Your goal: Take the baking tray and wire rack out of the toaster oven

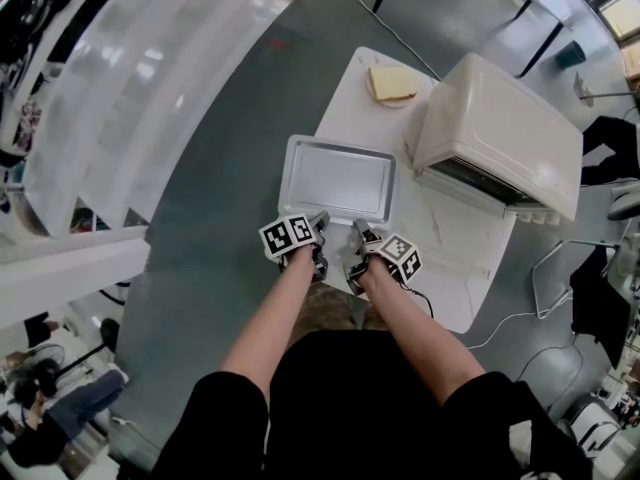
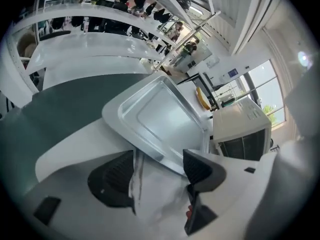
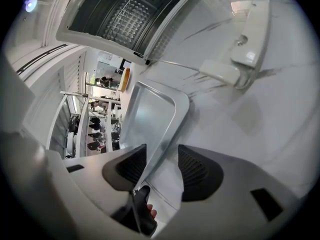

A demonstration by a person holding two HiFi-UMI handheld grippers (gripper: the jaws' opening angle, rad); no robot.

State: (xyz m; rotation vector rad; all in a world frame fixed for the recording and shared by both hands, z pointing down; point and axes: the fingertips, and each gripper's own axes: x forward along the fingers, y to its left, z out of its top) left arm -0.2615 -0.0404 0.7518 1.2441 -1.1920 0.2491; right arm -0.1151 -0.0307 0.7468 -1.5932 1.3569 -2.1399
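Baking tray (image 1: 337, 178) lay flat and open side up on the white table (image 1: 455, 288), out of the toaster oven (image 1: 500, 133) and just to its left. Its far-left corner seemed to reach past the table edge.

Left gripper (image 2: 160, 166): jaws wide apart, with the tray's near rim in the gap and neither pad pressing on it. Right gripper (image 3: 162, 161): jaws also apart, straddling the same rim further right, with a clear gap on both sides.

Judgement: both tongs sat on the near long side, which suits carrying a wide, shallow pan level. With the jaws slack, the tray rested on the table alone.

Orientation: in the head view the long axis ran left to right, one long side faced the person and one short end faced the oven.

The oven door (image 3: 240, 49) was open. What looked like the wire rack (image 3: 127, 14) sat inside, not yet taken out.
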